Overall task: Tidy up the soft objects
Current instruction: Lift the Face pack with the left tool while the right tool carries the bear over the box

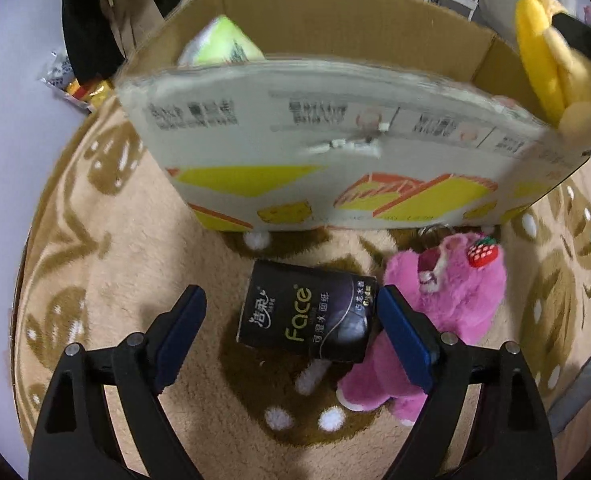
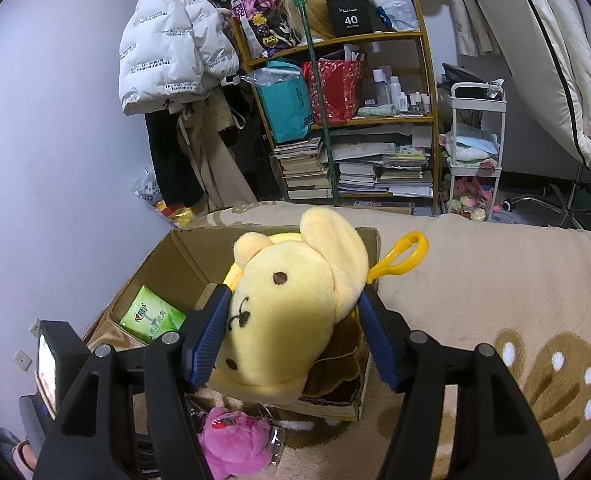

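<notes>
Left wrist view: left gripper (image 1: 291,336) pointing steeply down at a beige rug (image 1: 143,248) with brown pattern, jaws spread wide, pinching nothing. Between the blue pads (image 1: 181,336), lying flat on the rug and touching neither, a black tissue pack (image 1: 307,312) printed "Face" in green-yellow beside Chinese characters. Just right of the right-hand pad, partly behind it, a pink plush bear (image 1: 447,304) with a red strawberry charm. Beyond the tips, a cardboard box (image 1: 335,152), open on top, its near wall white with yellow and orange shapes and smeared black print too blurred to read. Inside, at the far left, a green tissue pack (image 1: 219,42).

Right wrist view: right gripper (image 2: 293,332) pinching a yellow plush dog (image 2: 291,304) by the head, both pads pressing into its sides, above the same box. Sticking out up and right of the right pad, a yellow plastic clip (image 2: 403,256). Down and left of the left pad, inside the box, the green pack with Chinese lettering. Far beyond the tips, a white puffer jacket (image 2: 167,40) repeating "The only leading fashion art", and a shelf (image 2: 427,80) bearing a black box (image 2: 349,16) marked "40".
</notes>
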`<state>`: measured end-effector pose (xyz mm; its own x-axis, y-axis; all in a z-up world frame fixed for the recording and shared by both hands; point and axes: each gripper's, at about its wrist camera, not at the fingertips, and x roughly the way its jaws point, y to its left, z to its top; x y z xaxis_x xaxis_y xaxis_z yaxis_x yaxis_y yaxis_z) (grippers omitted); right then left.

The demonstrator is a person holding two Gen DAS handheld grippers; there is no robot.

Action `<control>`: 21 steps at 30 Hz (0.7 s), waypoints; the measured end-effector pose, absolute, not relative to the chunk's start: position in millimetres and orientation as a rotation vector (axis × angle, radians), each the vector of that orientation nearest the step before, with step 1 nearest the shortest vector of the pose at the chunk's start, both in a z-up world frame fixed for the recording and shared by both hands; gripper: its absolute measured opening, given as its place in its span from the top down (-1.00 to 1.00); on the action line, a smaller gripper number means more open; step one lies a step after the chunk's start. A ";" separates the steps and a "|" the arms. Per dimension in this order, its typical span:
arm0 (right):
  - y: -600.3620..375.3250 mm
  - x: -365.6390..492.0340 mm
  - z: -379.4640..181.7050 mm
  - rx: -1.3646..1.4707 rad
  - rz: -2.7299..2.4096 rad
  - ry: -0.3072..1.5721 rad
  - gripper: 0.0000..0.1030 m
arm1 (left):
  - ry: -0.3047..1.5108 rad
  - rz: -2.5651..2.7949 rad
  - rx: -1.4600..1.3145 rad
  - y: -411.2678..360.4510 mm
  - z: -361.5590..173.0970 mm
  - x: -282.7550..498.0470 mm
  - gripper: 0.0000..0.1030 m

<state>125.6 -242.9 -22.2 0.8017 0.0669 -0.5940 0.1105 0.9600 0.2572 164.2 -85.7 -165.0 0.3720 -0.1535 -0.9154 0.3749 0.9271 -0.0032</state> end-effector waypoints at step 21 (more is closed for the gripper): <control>-240.2 131.1 -27.7 0.304 -0.012 0.647 -0.37 | 0.788 -0.363 0.225 -81.6 -101.6 115.0 -0.22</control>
<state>131.1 -240.2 -27.7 0.7997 0.0834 -0.5946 0.1052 0.9556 0.2754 115.0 -81.6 -101.6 0.6481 -0.2335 -0.7248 0.3993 0.9147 0.0624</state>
